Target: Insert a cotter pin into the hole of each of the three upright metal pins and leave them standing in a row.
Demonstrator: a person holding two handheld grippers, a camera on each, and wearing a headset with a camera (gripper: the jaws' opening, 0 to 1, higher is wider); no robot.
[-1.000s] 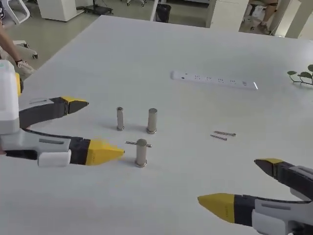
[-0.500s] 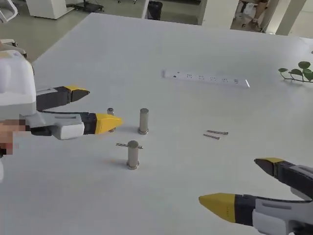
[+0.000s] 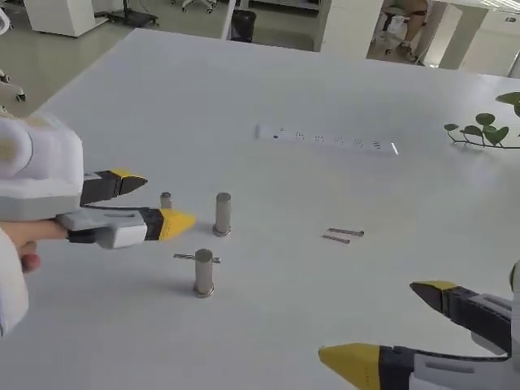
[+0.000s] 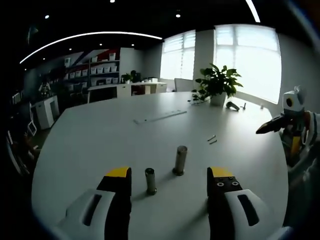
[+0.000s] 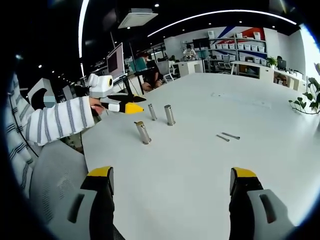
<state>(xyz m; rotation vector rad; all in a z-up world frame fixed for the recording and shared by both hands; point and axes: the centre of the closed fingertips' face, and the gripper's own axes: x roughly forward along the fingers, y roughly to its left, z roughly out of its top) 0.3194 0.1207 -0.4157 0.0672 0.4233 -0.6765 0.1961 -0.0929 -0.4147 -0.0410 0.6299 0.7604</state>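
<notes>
Steel-wise, counts one upright pin [image 3: 203,272] toward the worktop's [image 3: 268,81] left edge crossed by its cotter pin [image 3: 195,257], leaves two bare pins [image 3: 222,214] just behind before the spread, empty left gripper [image 4: 169,174], two loose cotter pins [image 3: 347,232] mid-worktop, right gripper [image 3: 375,320] likewise agape and empty.

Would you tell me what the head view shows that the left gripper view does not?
Head view adds the pin with a cotter pin through it. Left gripper view adds windows and wall shelves. Shared: two bare pins, two loose cotter pins, the power strip, the table.
</notes>
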